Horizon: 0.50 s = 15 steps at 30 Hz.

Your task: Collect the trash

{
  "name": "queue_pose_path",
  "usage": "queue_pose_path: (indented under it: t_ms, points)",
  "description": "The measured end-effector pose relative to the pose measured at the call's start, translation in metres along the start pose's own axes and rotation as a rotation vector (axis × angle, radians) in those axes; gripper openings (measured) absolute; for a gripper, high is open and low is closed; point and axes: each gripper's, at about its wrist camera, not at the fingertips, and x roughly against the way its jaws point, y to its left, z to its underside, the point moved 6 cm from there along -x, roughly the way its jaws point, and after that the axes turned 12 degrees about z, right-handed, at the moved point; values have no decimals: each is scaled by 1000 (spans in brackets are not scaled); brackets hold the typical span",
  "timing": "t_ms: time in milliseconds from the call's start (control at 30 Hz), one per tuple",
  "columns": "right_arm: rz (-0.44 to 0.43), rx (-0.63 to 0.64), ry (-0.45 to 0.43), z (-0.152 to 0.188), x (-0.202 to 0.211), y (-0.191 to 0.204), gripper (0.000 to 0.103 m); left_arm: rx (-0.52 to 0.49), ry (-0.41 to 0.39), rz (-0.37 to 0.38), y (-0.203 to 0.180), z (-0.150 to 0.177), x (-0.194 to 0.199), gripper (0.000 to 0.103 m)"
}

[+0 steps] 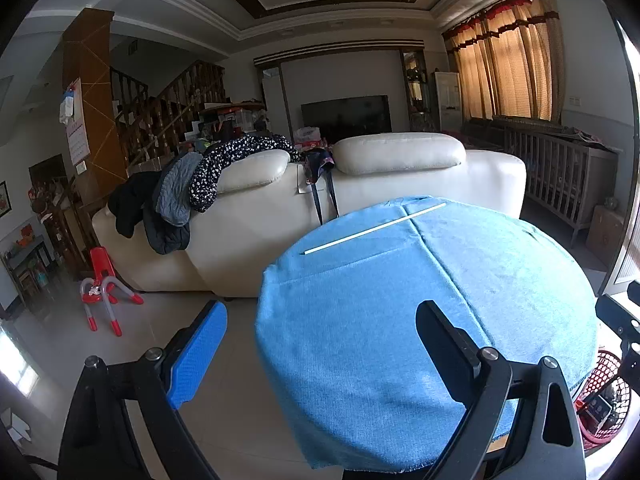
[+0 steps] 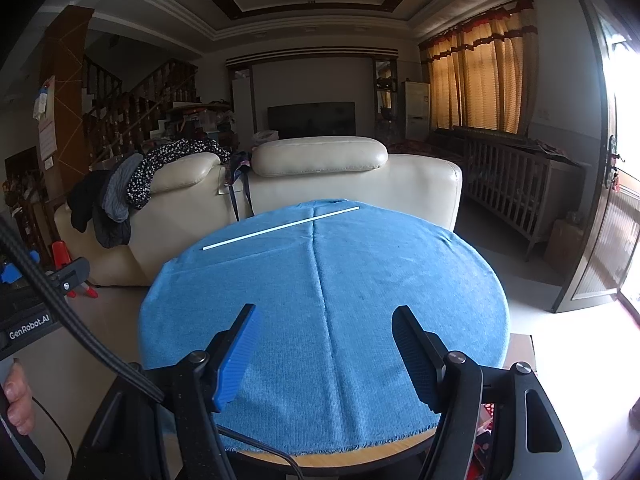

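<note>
A thin white stick (image 1: pixel 375 229) lies on the far side of a round table covered with a blue cloth (image 1: pixel 500 280); it also shows in the right wrist view (image 2: pixel 280 227) on the same cloth (image 2: pixel 380 280). My left gripper (image 1: pixel 320 322) is open and empty, held over the table's near left edge. My right gripper (image 2: pixel 324 324) is open and empty over the near part of the cloth. A red basket (image 1: pixel 608 392) with items in it stands low at the table's right.
A white leather sofa (image 1: pixel 360 184) with clothes draped over it stands just behind the table. A red toy (image 1: pixel 102 288) sits on the tiled floor at left. A wooden crib (image 2: pixel 516 184) stands at right. The left gripper's body (image 2: pixel 28 312) shows at the left.
</note>
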Motion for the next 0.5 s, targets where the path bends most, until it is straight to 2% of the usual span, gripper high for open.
queue_pose_path:
  t_ms: [500]
  points:
    - [8, 25, -4, -10, -6, 8, 72, 16, -4, -1, 6, -4, -8, 96]
